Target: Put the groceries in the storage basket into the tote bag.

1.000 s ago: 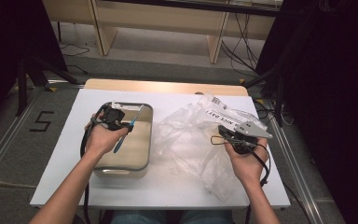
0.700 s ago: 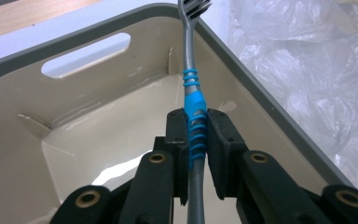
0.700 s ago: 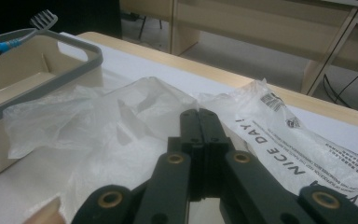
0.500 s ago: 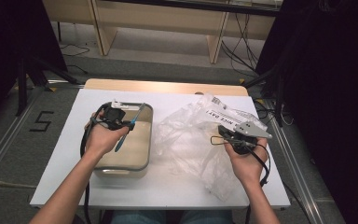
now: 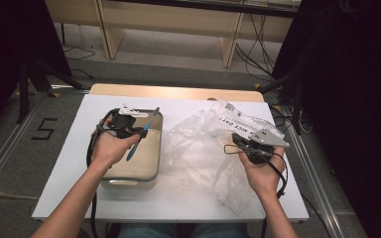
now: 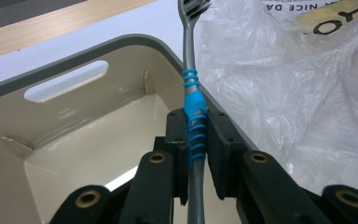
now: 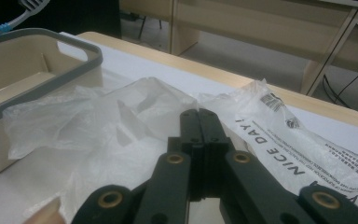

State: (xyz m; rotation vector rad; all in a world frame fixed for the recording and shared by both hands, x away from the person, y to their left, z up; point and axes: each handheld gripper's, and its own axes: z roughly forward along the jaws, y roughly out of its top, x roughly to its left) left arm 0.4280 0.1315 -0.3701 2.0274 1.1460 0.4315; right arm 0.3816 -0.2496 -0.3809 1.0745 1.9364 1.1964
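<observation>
Blue grip rings wind round the grey handle of a fork [image 6: 193,112], and that is just where the left gripper [image 6: 195,122] has closed on it, jaws pinched tight on either side, likely because the ribbed part slips least. In the left gripper view the fork rises up the middle of the frame, its prongs at the top edge, beyond the grey rim of the beige tub [image 6: 74,154] below. From above, the left gripper [image 5: 140,132] sits left of centre over that tub [image 5: 149,168], the fork [image 5: 141,133] slanting up to the right across its rim, so I would judge it is being carried between tub and bag.

At centre right of the high view, the right gripper [image 5: 234,145] rests on the crumpled clear plastic bag [image 5: 198,144]. Its jaws are pressed together with no gap; I cannot tell whether a fold of film is caught between them. Farther up the frame lies the bag's printed end.
</observation>
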